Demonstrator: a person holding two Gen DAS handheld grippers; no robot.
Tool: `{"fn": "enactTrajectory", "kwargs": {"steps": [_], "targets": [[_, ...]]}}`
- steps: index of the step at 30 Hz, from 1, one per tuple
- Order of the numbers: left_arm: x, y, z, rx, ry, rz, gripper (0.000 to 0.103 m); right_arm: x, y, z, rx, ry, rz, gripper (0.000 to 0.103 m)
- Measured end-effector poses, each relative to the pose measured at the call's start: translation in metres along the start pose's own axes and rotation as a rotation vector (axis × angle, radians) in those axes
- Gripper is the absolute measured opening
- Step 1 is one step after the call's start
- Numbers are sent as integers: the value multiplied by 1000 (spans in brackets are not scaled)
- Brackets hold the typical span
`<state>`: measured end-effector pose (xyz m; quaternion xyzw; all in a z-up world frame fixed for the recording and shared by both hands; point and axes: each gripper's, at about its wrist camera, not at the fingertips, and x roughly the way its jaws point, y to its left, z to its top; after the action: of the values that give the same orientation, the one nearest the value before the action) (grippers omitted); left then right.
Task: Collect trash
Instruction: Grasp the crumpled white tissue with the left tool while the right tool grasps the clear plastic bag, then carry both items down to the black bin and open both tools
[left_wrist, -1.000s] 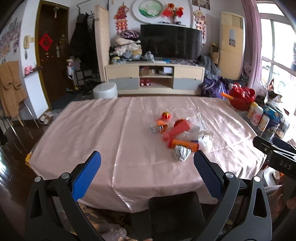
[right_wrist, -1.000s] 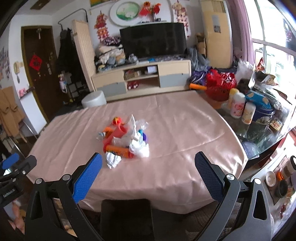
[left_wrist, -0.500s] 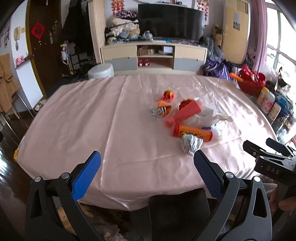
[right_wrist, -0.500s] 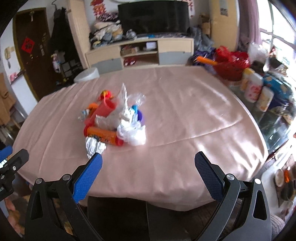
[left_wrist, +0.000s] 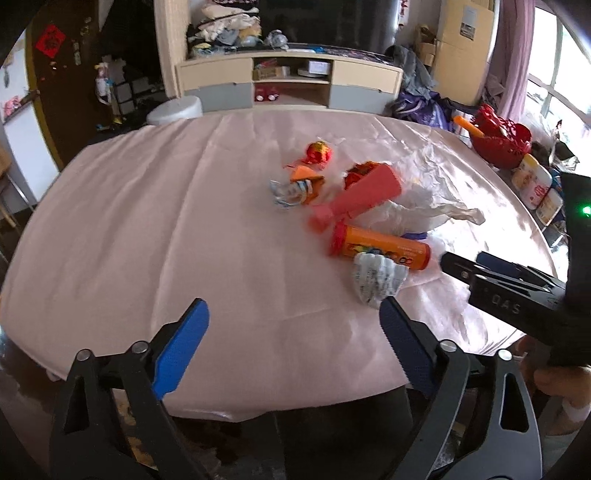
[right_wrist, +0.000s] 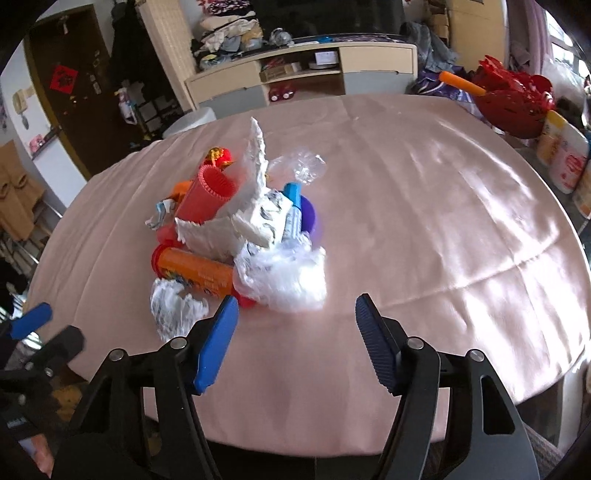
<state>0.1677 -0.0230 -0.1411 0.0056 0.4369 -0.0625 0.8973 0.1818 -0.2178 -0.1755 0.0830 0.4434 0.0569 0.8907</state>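
Observation:
A trash pile lies on the pink-clothed table (left_wrist: 147, 221): an orange tube (left_wrist: 380, 247) with a red cap, a red cone-shaped cup (left_wrist: 358, 199), a crumpled white wrapper (left_wrist: 376, 280), a red-gold ball (left_wrist: 318, 152) and a white plastic bag (right_wrist: 284, 277). My left gripper (left_wrist: 291, 314) hovers just short of the crumpled wrapper, jaws closing with nothing between them. My right gripper (right_wrist: 297, 306) hangs in front of the plastic bag and the orange tube (right_wrist: 195, 269). Its jaws are closing too, with only cloth between them.
A red basket (right_wrist: 513, 107) and white canisters (right_wrist: 565, 155) stand off the table's right side. A TV cabinet (left_wrist: 288, 85) and a white stool (left_wrist: 175, 109) are beyond the far edge. A hand (left_wrist: 561, 380) holds the right gripper (left_wrist: 480, 269).
Both grippers have sunk and come forward toward the pile, now pointing more steeply down at the table. Both pairs of jaws have narrowed, the right far more than the left.

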Motion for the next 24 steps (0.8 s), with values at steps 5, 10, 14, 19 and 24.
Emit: {"fn": "enactTrajectory", "kwargs": {"steps": [5,10,14,19,24], "targets": [[20,-16,5,37,30,-50,78,10,-5,1,-11,12,2,34],[40,-31,10,54,59,-114,68,5,-13,3,-15,-14,-44,23],[58,-41,11,68,81,-146,58,3,-19,5,-9,-25,-54,22],[70,-46,9,75,97,-181,42,6,-20,3,-14,-16,-65,22],[67,-48,6,80,93,-192,23,5,-17,1,-23,-15,-61,22]]}}
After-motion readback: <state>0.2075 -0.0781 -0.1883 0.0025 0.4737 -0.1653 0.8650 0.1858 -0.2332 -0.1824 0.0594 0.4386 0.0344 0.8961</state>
